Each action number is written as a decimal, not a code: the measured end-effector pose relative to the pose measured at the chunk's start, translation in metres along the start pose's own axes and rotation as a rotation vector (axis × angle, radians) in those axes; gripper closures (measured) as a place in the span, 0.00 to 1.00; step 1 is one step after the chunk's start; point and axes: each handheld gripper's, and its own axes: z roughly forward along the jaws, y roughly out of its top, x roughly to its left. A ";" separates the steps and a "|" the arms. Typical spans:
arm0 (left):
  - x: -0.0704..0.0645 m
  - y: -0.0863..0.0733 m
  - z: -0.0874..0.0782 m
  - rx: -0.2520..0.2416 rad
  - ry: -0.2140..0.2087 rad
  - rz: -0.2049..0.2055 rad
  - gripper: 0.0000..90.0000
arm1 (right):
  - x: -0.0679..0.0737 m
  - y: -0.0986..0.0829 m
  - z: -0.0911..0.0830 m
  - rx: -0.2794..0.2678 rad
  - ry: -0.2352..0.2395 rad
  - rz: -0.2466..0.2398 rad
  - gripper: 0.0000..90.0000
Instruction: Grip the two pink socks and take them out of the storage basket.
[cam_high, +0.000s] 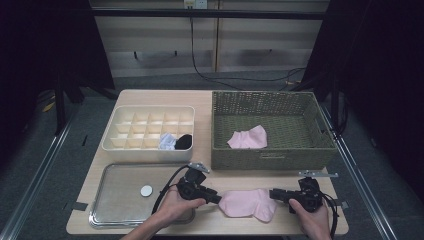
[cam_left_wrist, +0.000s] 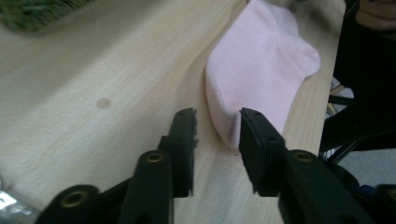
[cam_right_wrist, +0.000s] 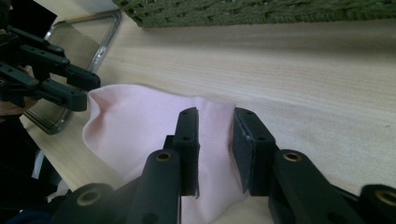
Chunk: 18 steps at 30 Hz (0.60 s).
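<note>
A pink sock (cam_high: 246, 203) lies flat on the wooden surface (cam_high: 165, 98) near its front edge, between the two tools, with the woven basket (cam_high: 320, 131) just behind it. The left hand-held gripper (cam_left_wrist: 217, 123) has its jaws parted around the sock's near end and the right hand-held gripper (cam_right_wrist: 215, 123) stands likewise unclenched over the opposite end, neither yet pinching cloth. This looks like the step of taking hold of the sock at both ends, so the next move probably calls for closing each pair of jaws on a single edge of fabric without dragging it, perhaps to fold it for the divided organiser (cam_high: 149, 128).
</note>
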 end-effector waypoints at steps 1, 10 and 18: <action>0.001 0.000 -0.003 0.002 0.002 0.005 0.63 | 0.001 0.001 -0.001 -0.003 0.001 0.001 0.78; -0.002 -0.017 -0.036 -0.024 0.064 -0.003 0.48 | 0.007 0.007 -0.002 -0.018 0.028 -0.013 0.72; 0.013 -0.041 -0.070 -0.072 0.138 -0.026 0.45 | 0.015 0.014 -0.001 -0.017 0.025 -0.031 0.66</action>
